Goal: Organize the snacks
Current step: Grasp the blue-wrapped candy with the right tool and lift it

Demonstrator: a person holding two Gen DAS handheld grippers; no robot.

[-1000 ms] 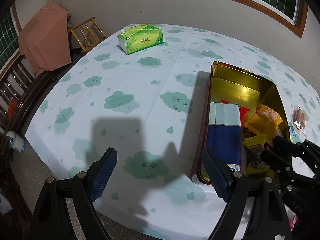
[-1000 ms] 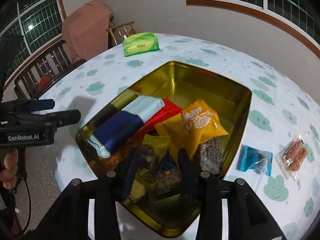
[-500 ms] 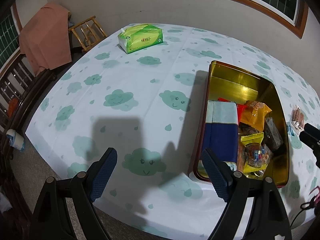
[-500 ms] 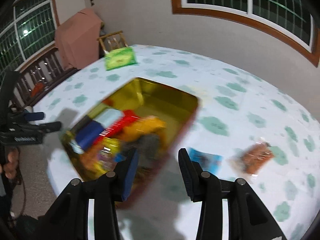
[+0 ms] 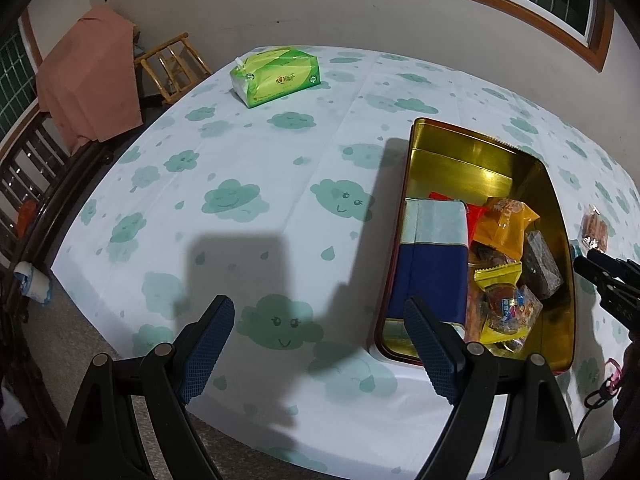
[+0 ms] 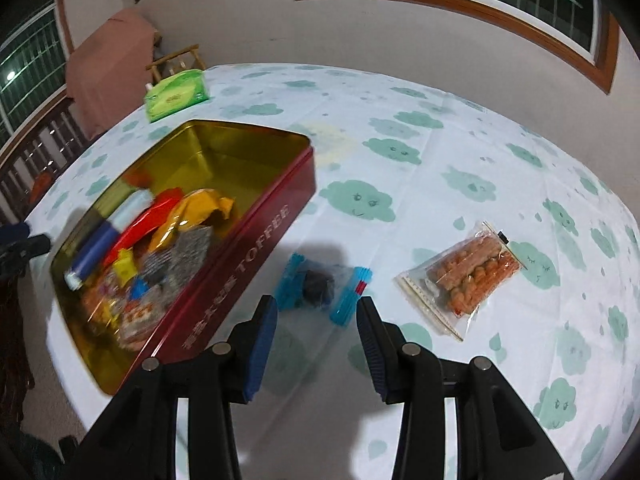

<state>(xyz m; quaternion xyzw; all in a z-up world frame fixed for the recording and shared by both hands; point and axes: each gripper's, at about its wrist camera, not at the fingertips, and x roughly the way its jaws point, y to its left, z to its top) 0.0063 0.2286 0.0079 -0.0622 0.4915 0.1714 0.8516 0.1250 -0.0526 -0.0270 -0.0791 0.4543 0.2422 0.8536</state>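
Two snacks left out: both lie on the table beside the tin, the rest are already inside it.
Table [image 6: 440, 152]: big and round, with a white cloth full of green clouds.
Tin [image 6: 256, 236]: a long red box, gold inside, at about 9 o'clock in the right wrist view; its long side runs from 7 o'clock up to 1 o'clock.
Tissue pack [image 5: 276, 74]: green, far off at 11 o'clock, well apart from the tin.
Orange snack bag [image 6: 464, 276]: clear and flat, at 3 o'clock, long side running from 7 o'clock to 2 o'clock. Probably light and crinkly, with crumbly bits inside.
Blue snack packet [image 6: 324, 286]: small, just beside the tin, long side running 9 to 3 o'clock. It looks light, soft and slippery, so pinching across its dark lumpy middle seems best.
Left gripper [image 5: 320, 344]: jaws wide apart, holding nothing, over bare cloth.
Right gripper [image 6: 318, 344]: jaws partly apart, holding nothing, just short of the blue snack packet.
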